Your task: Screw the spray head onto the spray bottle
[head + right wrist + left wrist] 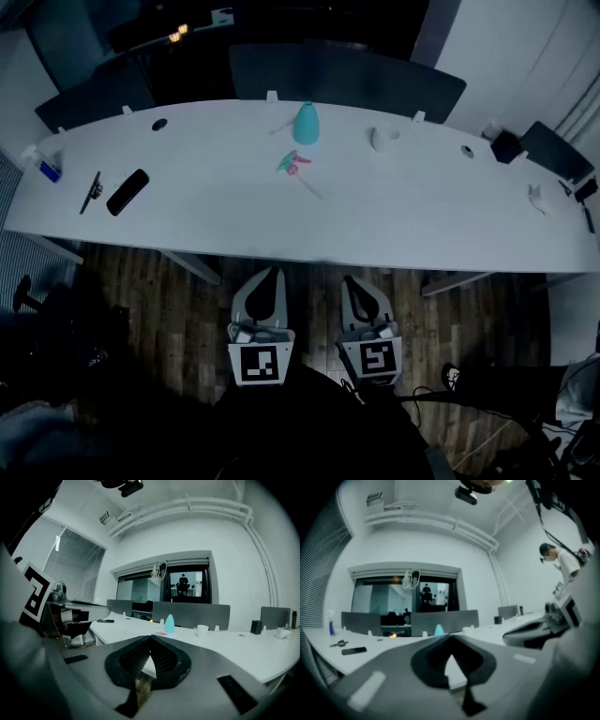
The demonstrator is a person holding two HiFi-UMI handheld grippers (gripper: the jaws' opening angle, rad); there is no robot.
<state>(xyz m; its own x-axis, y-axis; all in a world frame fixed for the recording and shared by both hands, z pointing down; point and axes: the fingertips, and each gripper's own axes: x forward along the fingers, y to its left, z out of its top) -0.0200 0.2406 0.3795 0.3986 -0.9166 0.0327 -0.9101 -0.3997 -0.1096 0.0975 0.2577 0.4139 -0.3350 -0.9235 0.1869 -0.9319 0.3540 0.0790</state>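
A teal spray bottle (307, 124) stands upright at the far middle of the long white table (225, 220). Its pink spray head (294, 168) lies on the table just in front of it, tube pointing right. Both grippers hang side by side in front of the table's near edge, over the wooden floor. My left gripper (270, 275) and my right gripper (352, 281) are shut with nothing between the jaws. In the right gripper view the bottle (169, 624) and spray head (161, 633) show far ahead. The left gripper view shows only the bottle's top (439, 630) over my shut left gripper (451, 637).
A black phone (127, 191) and a dark tool (91, 191) lie on the table's left part. A small blue-capped bottle (45, 167) stands at the far left. A white cup (383, 140) sits right of the spray bottle. Dark partitions (347, 77) line the far edge.
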